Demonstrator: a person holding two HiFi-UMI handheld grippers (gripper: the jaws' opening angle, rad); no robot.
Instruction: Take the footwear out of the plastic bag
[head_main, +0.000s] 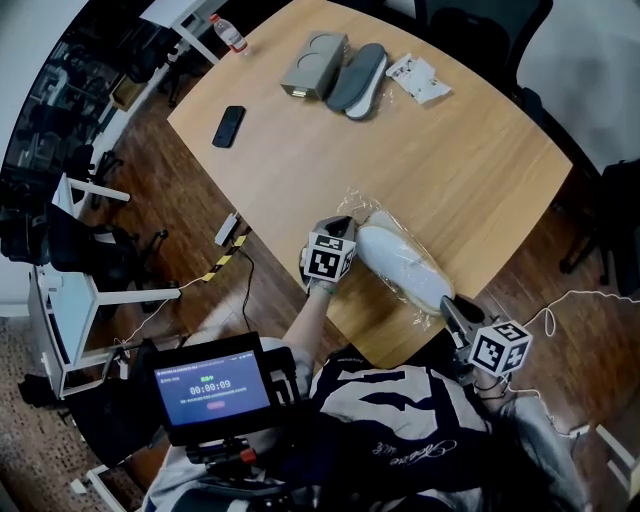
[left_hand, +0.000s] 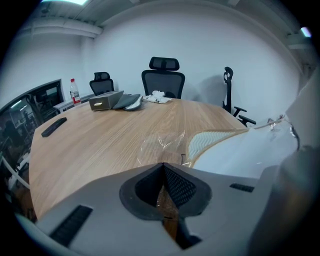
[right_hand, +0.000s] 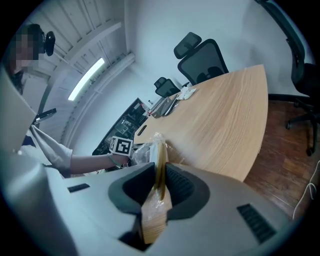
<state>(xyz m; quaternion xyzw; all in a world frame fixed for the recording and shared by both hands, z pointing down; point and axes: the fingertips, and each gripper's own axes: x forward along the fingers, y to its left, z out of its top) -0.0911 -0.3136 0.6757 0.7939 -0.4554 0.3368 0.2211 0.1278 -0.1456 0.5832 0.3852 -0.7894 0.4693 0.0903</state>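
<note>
Lying near the table's (head_main: 450, 150) front edge, the white shoe (head_main: 405, 265) sits inside the plastic bag (head_main: 362, 205), its long axis running from the left gripper (head_main: 340, 228) to the right gripper (head_main: 448, 308). The left jaws are closed, seemingly pinching film. The right jaws clamp what looks like the shoe's sole edge through plastic.
</note>
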